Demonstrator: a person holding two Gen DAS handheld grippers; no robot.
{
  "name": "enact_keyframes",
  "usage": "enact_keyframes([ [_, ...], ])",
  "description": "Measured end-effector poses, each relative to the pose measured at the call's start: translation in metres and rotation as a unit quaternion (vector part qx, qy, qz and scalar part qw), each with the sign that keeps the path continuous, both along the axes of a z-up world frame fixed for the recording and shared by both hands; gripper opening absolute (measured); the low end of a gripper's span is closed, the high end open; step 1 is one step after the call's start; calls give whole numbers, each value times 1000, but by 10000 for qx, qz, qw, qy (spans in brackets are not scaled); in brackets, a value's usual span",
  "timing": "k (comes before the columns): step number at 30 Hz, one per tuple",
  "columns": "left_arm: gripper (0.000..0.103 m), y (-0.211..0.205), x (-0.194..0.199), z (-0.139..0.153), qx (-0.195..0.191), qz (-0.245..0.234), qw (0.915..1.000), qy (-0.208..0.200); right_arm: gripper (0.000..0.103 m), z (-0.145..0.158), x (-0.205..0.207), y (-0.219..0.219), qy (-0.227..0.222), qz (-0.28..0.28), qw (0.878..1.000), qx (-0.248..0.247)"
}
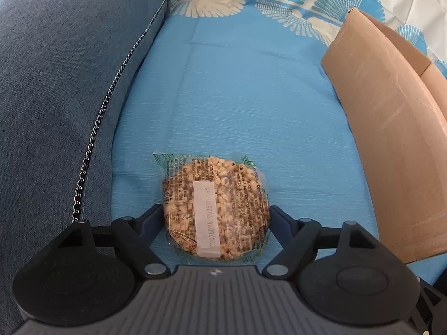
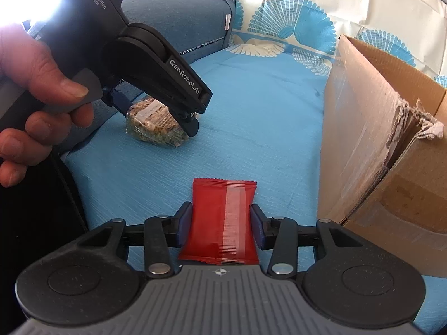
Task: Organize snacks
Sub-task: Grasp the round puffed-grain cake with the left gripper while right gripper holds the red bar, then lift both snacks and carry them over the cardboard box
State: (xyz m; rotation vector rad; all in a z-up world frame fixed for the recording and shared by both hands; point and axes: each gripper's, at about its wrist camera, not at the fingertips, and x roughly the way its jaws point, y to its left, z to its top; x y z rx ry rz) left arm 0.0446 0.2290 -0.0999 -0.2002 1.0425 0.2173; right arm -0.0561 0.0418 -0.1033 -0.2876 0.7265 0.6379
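A round puffed-grain cake in clear wrap (image 1: pixel 216 209) lies on the blue cloth. My left gripper (image 1: pixel 216 220) has a finger on each side of it, touching its edges. The cake (image 2: pixel 156 125) and the left gripper (image 2: pixel 159 117) also show in the right wrist view, at the left. A red snack packet (image 2: pixel 220 220) lies on the cloth. My right gripper (image 2: pixel 220 227) is closed on its sides, both pads pressing the wrapper.
An open cardboard box (image 1: pixel 391 139) stands on the right, also in the right wrist view (image 2: pixel 371 139), with a torn corner. A blue-grey sofa cushion (image 1: pixel 69 97) rises on the left. The blue patterned cloth (image 1: pixel 237 97) covers the seat.
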Motion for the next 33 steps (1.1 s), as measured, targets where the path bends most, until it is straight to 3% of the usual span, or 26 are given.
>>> enact_keyframes([
  [11, 84, 1, -23, 20, -98, -6, 9971, -757, 44, 20, -1, -10, -268, -299, 9986, 342],
  [20, 84, 8, -58, 44, -338, 257, 9815, -1867, 44, 65, -6, -19, -623, -247, 9947, 781],
  [33, 84, 12, -73, 51, -458, 316, 9724, -2267, 44, 153, 36, -81, -1387, -613, 9772, 1483],
])
